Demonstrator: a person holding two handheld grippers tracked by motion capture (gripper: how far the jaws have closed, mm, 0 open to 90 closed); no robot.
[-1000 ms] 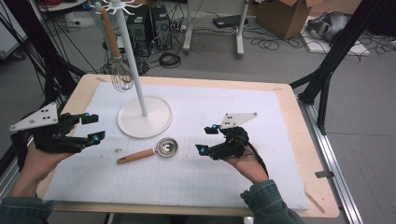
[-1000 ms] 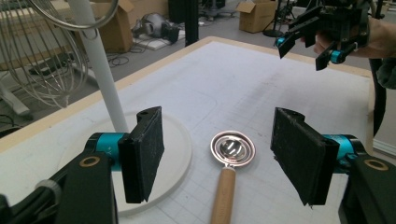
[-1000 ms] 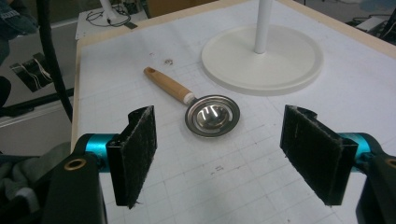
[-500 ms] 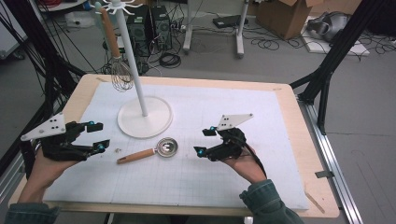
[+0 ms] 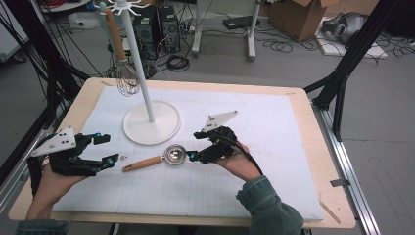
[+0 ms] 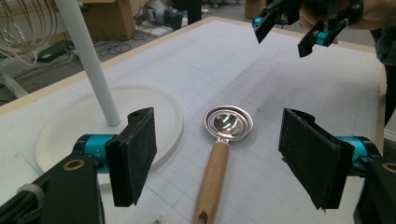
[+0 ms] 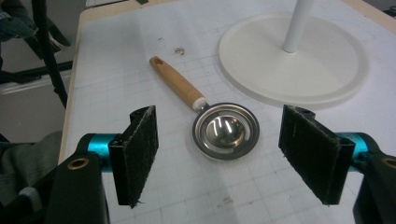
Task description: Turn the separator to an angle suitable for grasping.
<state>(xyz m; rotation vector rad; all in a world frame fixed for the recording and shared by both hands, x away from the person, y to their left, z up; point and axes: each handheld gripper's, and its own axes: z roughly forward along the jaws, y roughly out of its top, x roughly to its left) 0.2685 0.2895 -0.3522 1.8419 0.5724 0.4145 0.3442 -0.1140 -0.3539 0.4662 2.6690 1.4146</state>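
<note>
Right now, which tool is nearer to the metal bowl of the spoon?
Right. The right tool sits just beside the spoon bowl, jaws open toward it. The left tool is at the far end of the wooden handle, also open.

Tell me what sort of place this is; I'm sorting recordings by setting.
Probably a lab or workshop, not a kitchen: computer towers and loose cables sit on the bare floor, with a cardboard box behind and a black frame strut beside the wooden table.
</note>
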